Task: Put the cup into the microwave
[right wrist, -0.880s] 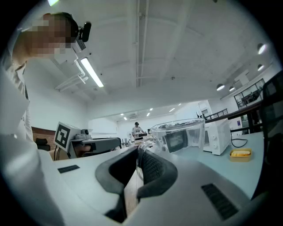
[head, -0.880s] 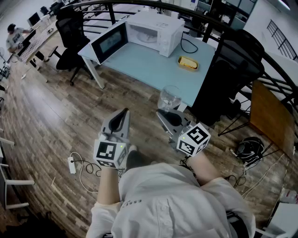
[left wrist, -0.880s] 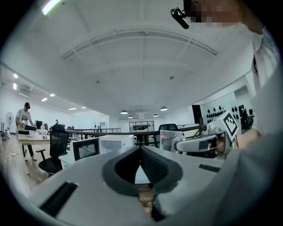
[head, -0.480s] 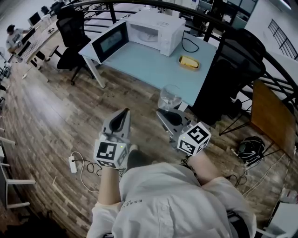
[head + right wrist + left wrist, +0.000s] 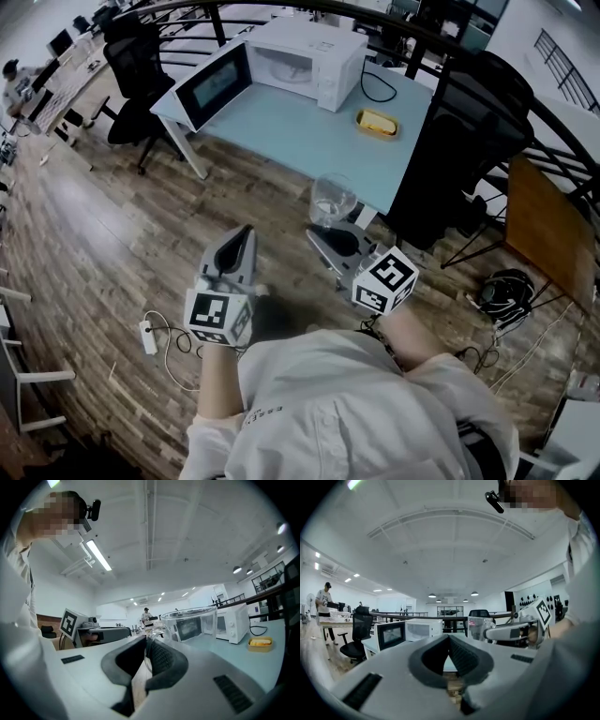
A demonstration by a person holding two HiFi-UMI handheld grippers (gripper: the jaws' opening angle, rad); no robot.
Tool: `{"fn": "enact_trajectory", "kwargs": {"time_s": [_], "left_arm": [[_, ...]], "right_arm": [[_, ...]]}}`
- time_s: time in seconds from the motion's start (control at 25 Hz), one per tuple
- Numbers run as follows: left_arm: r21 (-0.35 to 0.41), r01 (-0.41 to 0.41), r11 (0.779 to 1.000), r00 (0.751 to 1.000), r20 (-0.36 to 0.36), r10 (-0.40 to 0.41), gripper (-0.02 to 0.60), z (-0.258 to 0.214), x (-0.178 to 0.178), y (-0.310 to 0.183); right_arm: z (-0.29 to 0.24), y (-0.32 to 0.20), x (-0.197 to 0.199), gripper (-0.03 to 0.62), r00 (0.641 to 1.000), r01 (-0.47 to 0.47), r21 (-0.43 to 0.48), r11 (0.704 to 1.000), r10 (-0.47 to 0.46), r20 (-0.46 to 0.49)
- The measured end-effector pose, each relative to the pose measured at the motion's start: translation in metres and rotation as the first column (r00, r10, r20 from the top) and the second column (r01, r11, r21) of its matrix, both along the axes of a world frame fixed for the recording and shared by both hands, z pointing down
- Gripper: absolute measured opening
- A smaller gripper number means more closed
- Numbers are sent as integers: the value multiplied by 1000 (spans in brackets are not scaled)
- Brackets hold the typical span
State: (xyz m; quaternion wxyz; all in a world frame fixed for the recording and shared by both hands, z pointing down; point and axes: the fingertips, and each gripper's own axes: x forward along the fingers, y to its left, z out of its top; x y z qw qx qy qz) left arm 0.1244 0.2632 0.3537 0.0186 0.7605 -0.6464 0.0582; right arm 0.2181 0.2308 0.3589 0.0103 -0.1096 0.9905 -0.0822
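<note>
A clear glass cup (image 5: 333,199) with a handle hangs in the air just short of the table's near edge. My right gripper (image 5: 318,232) is shut on its handle, and the bowl (image 5: 190,625) rises just beyond the right gripper's jaws (image 5: 146,641). My left gripper (image 5: 246,231) is level beside it, shut and empty, its pads meeting at the tip (image 5: 449,637). The white microwave (image 5: 300,61) stands at the far end of the light-blue table (image 5: 291,131) with its door (image 5: 217,84) swung wide open to the left. From the left gripper view I see the cup (image 5: 477,627) and the microwave (image 5: 423,629).
A small yellow dish (image 5: 377,122) lies on the table right of the microwave, near a black cable (image 5: 380,92). Black office chairs stand at the table's left (image 5: 141,75) and right (image 5: 469,122). A power strip (image 5: 147,337) lies on the wooden floor. A person (image 5: 14,80) sits at a far desk.
The cup stays in my right gripper's grip. Both grippers sit slightly further left in the head view, and the whole scene has shifted a little with them.
</note>
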Motion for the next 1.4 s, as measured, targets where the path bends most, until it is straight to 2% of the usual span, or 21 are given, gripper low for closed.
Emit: {"fn": "enact_trajectory", "kwargs": {"time_s": [0.24,0.56,1.0,1.16,1.4], "left_arm": [[-3,-1,1000,1000,-4,1,2,6,-41,-33],[16,-88,996,996,-13,88,2,-1,-127,-116],[-4,-284,959,959,10,284,2,-10,-252,-233],[-52,-335,941,942,4,335,2,2,-279,-260],[-72,-356,932,935,-24,355,2,18,-303,-314]], "right_arm": [[6,-37,-38,25,1000,-14,-12,1000,14,-7],[-1,-108,-126,25,996,-87,3,996,87,-7],[-13,-215,-250,25,962,-275,-14,961,275,7],[-9,-245,-281,25,948,-319,-30,947,319,-1],[4,-299,-309,25,939,-343,-52,938,342,-28]]}}
